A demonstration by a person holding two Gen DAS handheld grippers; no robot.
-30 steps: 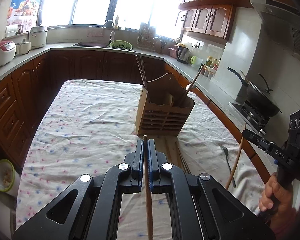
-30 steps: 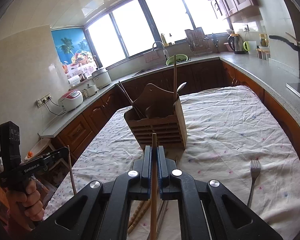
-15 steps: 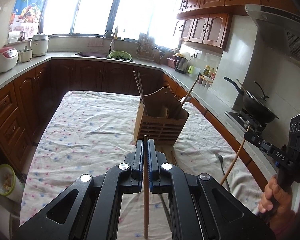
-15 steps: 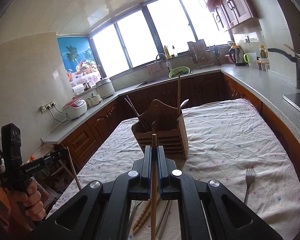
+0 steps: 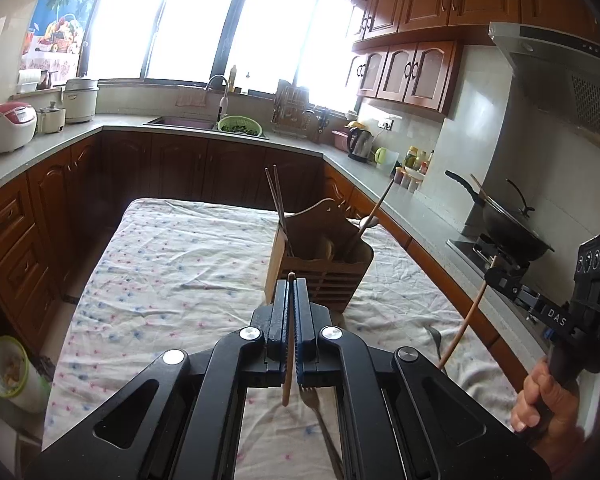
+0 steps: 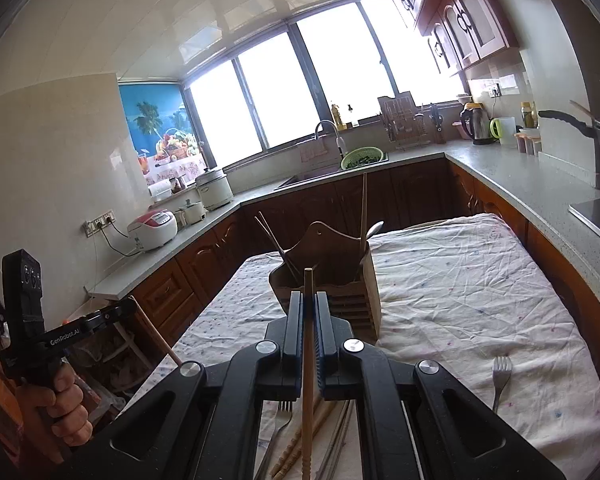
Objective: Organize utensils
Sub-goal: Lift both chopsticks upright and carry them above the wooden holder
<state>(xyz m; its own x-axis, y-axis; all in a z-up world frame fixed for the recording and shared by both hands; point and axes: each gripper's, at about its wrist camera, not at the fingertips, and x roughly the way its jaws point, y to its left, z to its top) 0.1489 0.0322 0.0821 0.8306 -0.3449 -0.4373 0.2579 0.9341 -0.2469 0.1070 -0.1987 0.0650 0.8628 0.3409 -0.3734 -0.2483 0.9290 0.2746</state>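
My left gripper [image 5: 291, 292] is shut on a wooden chopstick [image 5: 288, 344] held above the table. My right gripper [image 6: 309, 308] is shut on another wooden chopstick [image 6: 308, 360], also lifted. A wooden utensil holder [image 5: 320, 264] stands mid-table ahead of both; it also shows in the right wrist view [image 6: 332, 276]. It holds dark chopsticks, a spoon and a long wooden stick. Forks [image 6: 500, 376] and loose chopsticks [image 6: 300, 440] lie on the cloth below the grippers.
The table has a white dotted cloth [image 5: 172, 264]. Counters with wooden cabinets surround it. A wok [image 5: 512, 232] sits on the stove at right. A rice cooker [image 5: 8, 128] and sink [image 5: 188, 122] stand on the far counter.
Both grippers have risen and tilted up with their chopsticks; the table and holder sit lower in both views.
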